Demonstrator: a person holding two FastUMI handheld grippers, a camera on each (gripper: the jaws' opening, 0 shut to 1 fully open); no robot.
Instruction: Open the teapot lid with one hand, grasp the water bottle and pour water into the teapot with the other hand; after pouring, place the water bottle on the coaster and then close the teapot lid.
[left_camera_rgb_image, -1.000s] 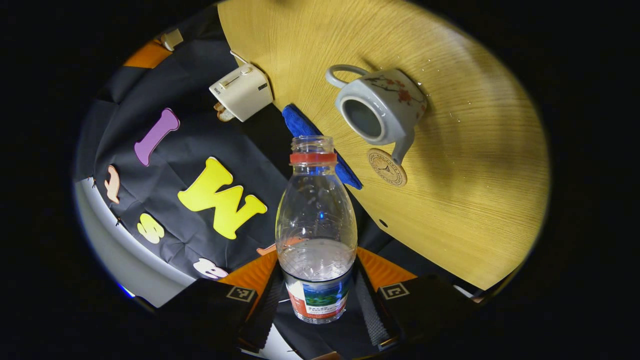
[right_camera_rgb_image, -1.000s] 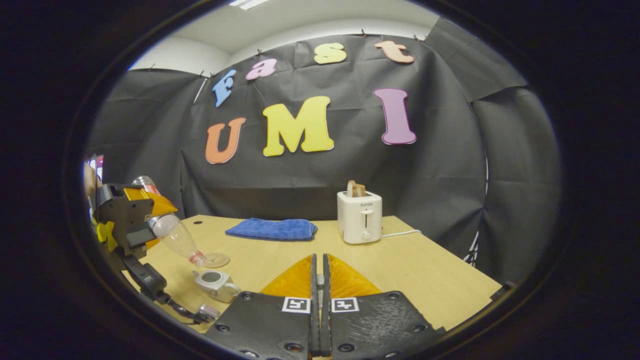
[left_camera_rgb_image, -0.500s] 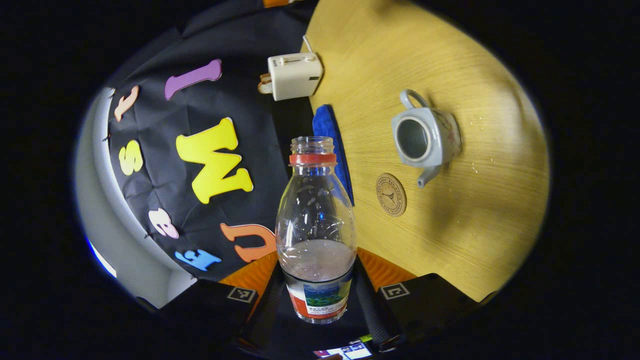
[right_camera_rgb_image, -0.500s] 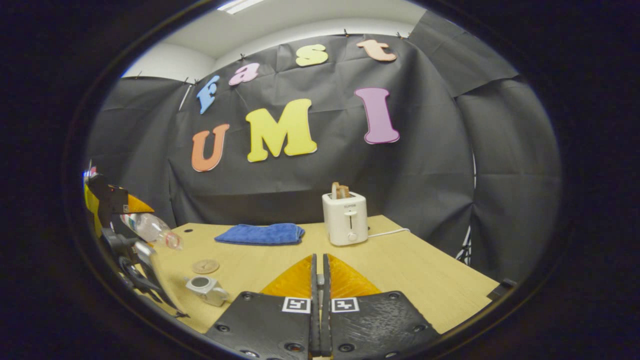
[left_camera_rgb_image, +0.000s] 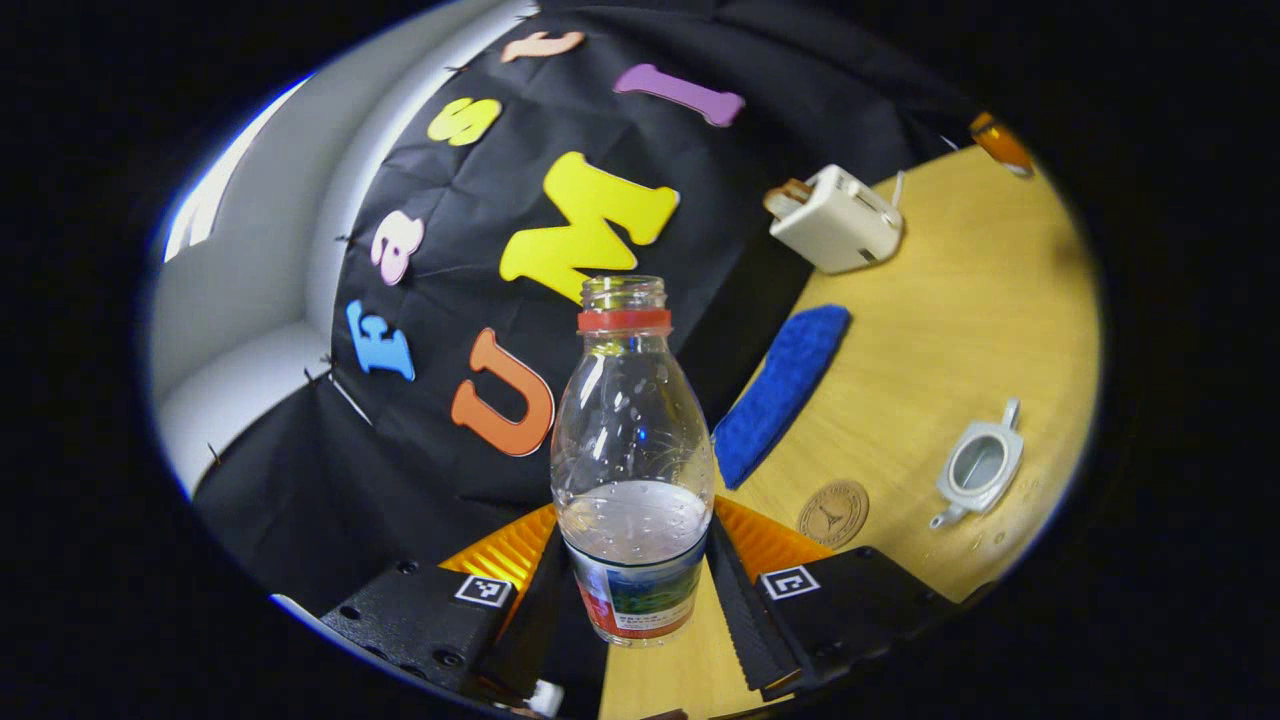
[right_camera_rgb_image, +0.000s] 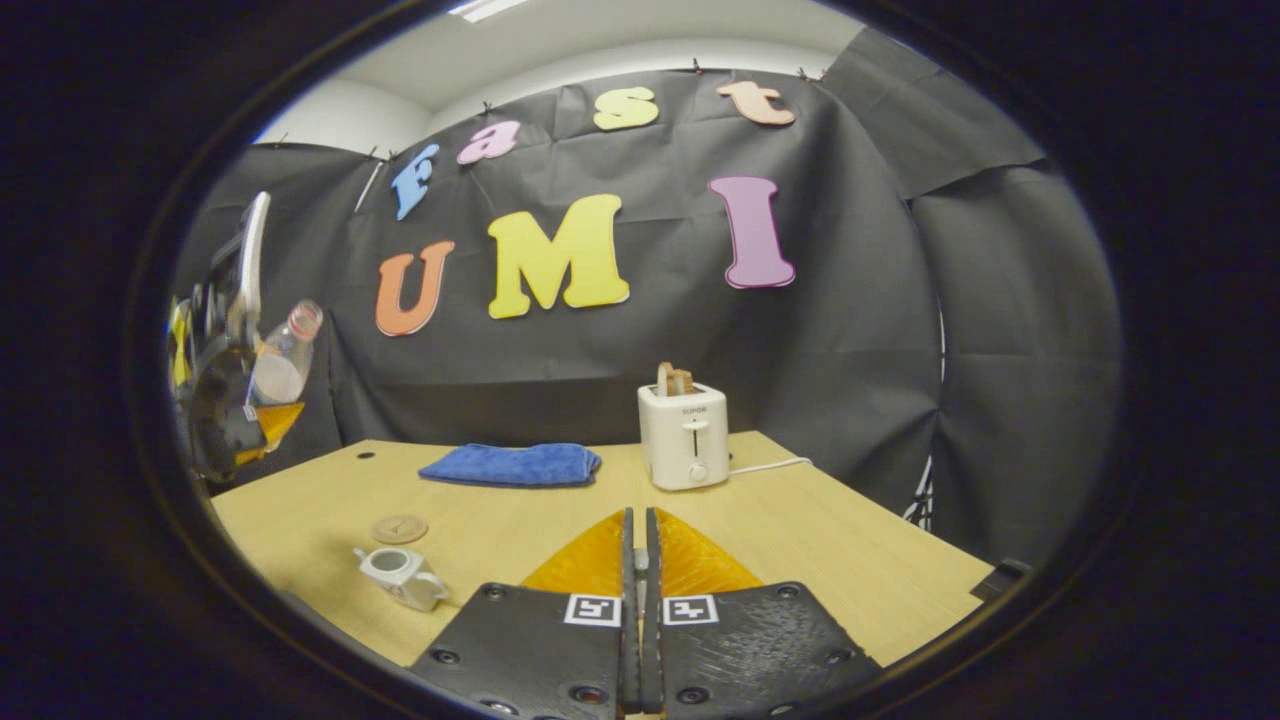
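My left gripper (left_camera_rgb_image: 634, 545) is shut on a clear water bottle (left_camera_rgb_image: 632, 450) with a red neck ring, no cap, and water in its lower part. In the right gripper view the bottle (right_camera_rgb_image: 280, 355) is held high at the far left, above the table, leaning slightly. The white teapot (left_camera_rgb_image: 978, 468) stands lidless on the wooden table, and the round coaster (left_camera_rgb_image: 833, 512) lies beside its spout. My right gripper (right_camera_rgb_image: 637, 545) is shut over the table's near side, to the right of the teapot (right_camera_rgb_image: 400, 575) and the coaster (right_camera_rgb_image: 399, 527). No lid shows between its fingers.
A folded blue cloth (right_camera_rgb_image: 512, 465) lies at the back of the table (right_camera_rgb_image: 800, 540). A white toaster (right_camera_rgb_image: 685, 435) with bread in it stands to its right, its cord trailing right. Small water drops dot the table near the teapot.
The bottle has swung back from its downward tilt over the teapot to nearly upright, and it has risen up and away to the left. The right gripper has barely moved.
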